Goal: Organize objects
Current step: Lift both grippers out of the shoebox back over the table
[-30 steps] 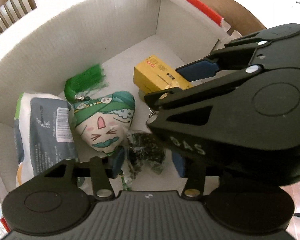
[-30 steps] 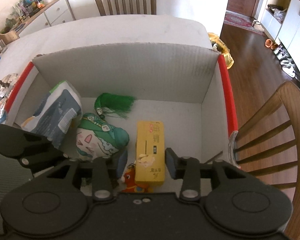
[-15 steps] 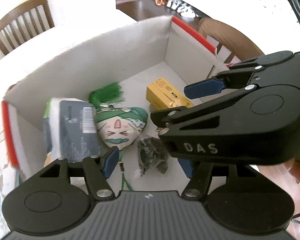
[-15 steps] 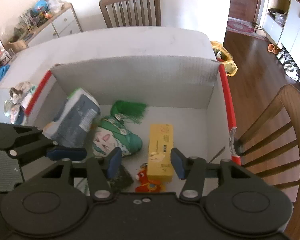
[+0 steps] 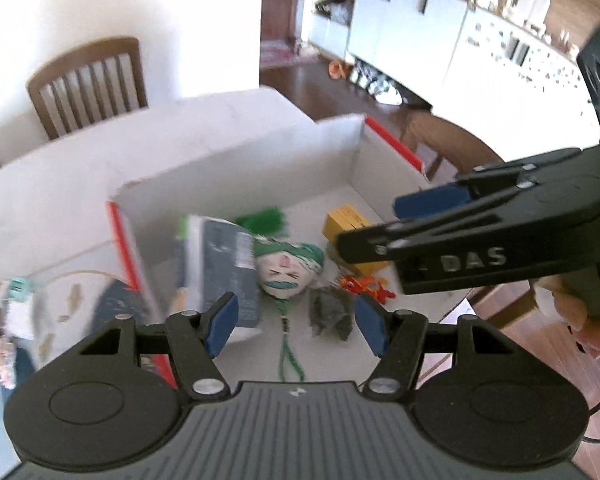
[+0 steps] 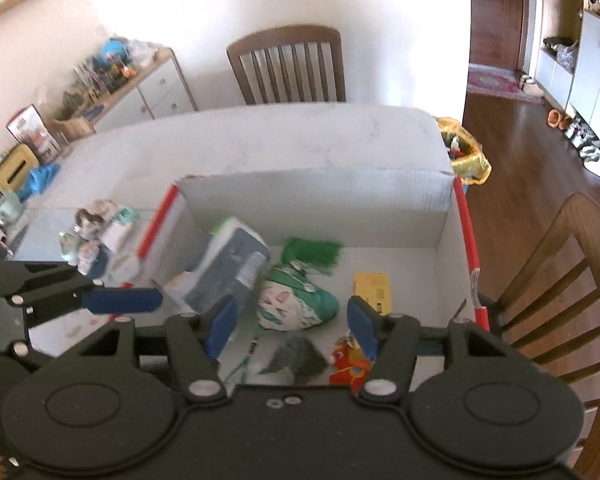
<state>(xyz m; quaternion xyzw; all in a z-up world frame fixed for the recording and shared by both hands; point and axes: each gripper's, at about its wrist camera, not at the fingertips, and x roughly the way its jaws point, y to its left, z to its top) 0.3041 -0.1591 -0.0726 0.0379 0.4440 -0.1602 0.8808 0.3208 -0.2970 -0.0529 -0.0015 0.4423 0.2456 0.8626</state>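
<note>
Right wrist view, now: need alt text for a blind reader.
An open white cardboard box with red edges on a white table holds a blue-grey tissue pack, a green-capped plush face, a green tassel, a yellow carton, a dark crumpled packet and a small red-orange toy. The right gripper hangs open above it, empty; the left gripper enters from the left.

The box (image 6: 400,208) stands open-topped; bare floor lies along its far-right corner, while the tissue pack (image 6: 224,268), plush (image 6: 296,304) and yellow carton (image 6: 372,286) crowd the rest.
</note>
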